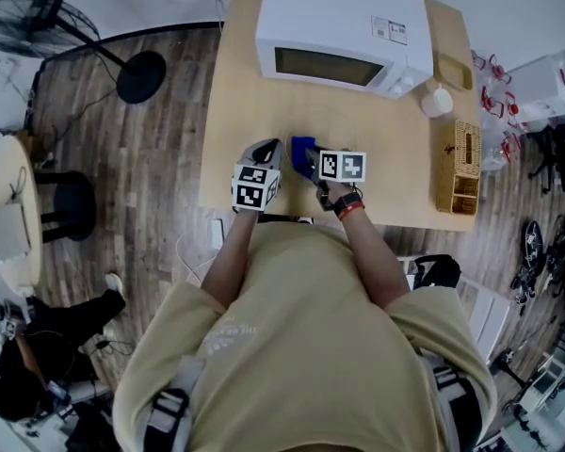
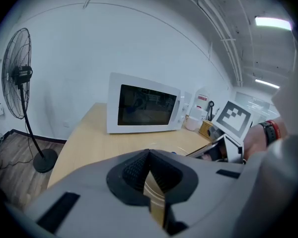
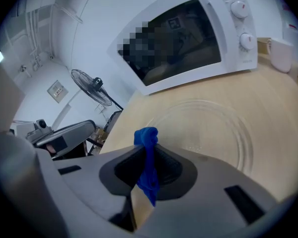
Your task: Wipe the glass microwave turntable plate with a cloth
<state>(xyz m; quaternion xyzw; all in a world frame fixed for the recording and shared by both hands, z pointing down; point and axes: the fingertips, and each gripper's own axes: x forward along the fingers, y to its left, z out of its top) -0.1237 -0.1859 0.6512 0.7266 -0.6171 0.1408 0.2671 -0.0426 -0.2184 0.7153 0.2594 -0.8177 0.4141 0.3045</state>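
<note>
at far left, off the bench, a black pedestal fan stood on the wood floor, well apart from the work. the light wooden bench had open, bare surface along its left side.

the left gripper hovered near the front bench edge, its jaws pressed together with nothing between them. just beside it, the right gripper had its jaws pinching a bunched blue cloth, a tuft of which stood above the jaw tips.

ahead of the right gripper, the clear round glass turntable plate lay flat on the bench, between the front bench edge and the white microwave oven, whose door was shut. the cloth did not appear to touch the plate.

probable faults from this state:
- the plate was not restrained. wiping pressure could slide it on the smooth bench towards the microwave or the front edge.
- only a narrow fold of cloth was pinched. drag could pull it free, and hard jaw tips could then strike the glass.

clearances: free room lay to the left of the plate. to the right, a white mug and a woven basket stood near the right bench edge and limited sweep on that side.
</note>
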